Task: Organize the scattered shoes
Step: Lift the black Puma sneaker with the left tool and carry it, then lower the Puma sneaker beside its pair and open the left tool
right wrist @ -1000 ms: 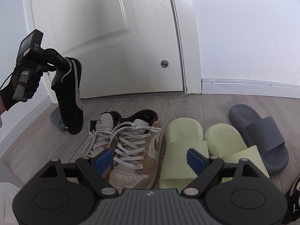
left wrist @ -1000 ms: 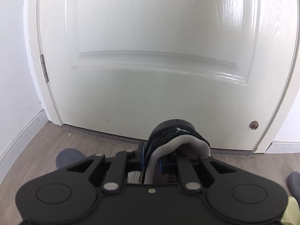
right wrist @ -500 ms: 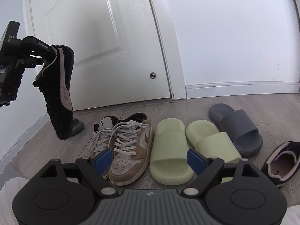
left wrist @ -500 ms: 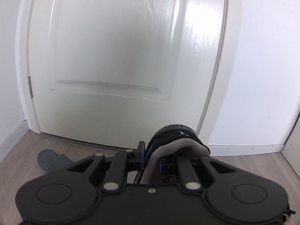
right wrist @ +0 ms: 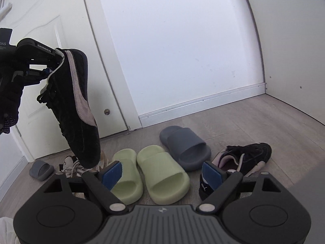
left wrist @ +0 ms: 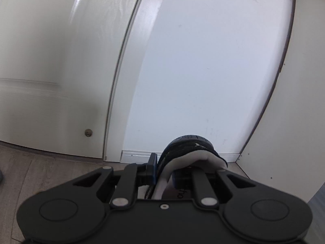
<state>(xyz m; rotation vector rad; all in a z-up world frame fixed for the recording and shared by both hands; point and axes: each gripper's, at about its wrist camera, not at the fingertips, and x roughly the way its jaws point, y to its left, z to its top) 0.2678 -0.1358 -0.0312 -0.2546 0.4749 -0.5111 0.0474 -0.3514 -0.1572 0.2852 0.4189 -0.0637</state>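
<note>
While the left gripper (right wrist: 51, 66) clamps the black sneaker (right wrist: 78, 109) by its collar above the green slides (right wrist: 150, 172), the sneaker may slip; right gripper (right wrist: 162, 171) fingers stand released.

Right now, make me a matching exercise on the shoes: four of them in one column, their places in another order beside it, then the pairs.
Things:
1. black sneaker with the pink stripe
2. green slides
3. big grey slide
4. small grey slide

Places:
A. on the floor, far left by the door
B. hanging in the air from the left tool
C. on the floor, between the green slides and the other black sneaker
D. side by side on the floor, in front of the right tool

Pairs: 1-B, 2-D, 3-C, 4-A
</note>
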